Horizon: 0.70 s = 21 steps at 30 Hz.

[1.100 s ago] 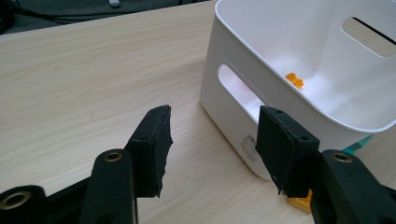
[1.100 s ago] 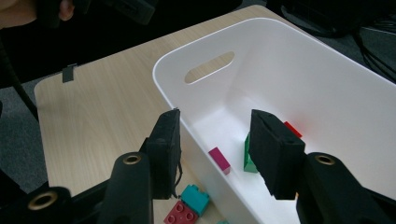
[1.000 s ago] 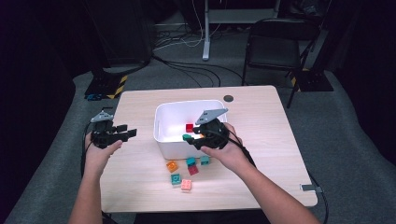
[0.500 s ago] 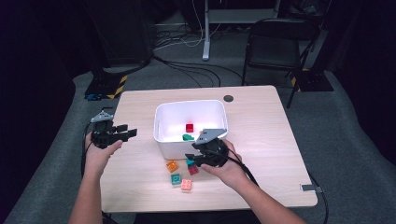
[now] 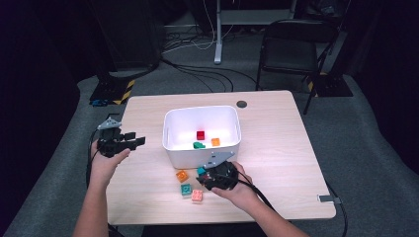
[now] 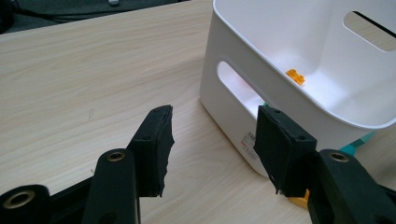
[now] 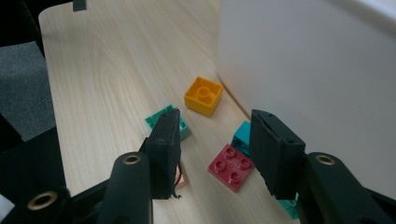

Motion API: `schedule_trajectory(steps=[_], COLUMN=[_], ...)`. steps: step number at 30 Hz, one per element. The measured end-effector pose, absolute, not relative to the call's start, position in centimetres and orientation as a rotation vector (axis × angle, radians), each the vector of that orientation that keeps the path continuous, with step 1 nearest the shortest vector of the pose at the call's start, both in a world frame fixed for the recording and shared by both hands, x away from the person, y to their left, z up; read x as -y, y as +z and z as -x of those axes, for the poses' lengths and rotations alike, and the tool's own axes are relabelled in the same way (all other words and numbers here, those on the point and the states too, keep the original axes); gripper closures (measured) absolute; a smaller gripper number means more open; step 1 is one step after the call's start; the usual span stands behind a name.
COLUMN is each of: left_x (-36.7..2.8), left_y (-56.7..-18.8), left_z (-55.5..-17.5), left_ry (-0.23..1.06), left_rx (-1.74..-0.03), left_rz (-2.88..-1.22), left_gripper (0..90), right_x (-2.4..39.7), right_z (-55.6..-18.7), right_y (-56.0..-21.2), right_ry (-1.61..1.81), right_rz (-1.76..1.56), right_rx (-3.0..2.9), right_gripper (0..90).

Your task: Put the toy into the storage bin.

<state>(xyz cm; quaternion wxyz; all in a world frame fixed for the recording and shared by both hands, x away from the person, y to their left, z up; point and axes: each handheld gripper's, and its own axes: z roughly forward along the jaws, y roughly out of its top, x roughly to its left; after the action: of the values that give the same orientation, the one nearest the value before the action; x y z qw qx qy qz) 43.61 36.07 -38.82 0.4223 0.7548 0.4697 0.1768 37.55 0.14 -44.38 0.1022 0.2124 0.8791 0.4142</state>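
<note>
Tabletop's white bin [image 5: 173, 148] holds red [image 5: 200, 135], green [image 5: 198, 145], orange bricks [image 5: 215, 142].

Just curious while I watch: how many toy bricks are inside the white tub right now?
3 in the white tub: a red brick near the middle, a green brick in front of it, an orange brick to its right. The near wall may hide others.

A dark red brick [image 7: 231, 167] lies flat, studs up, on the table just beside the white bin [image 7: 317, 84], with teal [image 7: 169, 122] and yellow [image 7: 203, 95] bricks near it.
</note>
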Motion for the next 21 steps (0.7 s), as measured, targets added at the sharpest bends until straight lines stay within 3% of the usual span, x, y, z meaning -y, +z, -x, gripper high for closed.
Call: schedule_trajectory(steps=[21], left_x=[-36.1], left_y=[-38.7], left_z=[-43.6], left_ry=[0.435], left_rx=[-1.169], left_rz=[-1.892], left_gripper=[46.0], right_x=[-1.1], right_z=[-36.5], right_y=[-49.1], right_ry=[1.212], right_rz=[-0.623], right_rx=[-2.688], right_gripper=[52.2])
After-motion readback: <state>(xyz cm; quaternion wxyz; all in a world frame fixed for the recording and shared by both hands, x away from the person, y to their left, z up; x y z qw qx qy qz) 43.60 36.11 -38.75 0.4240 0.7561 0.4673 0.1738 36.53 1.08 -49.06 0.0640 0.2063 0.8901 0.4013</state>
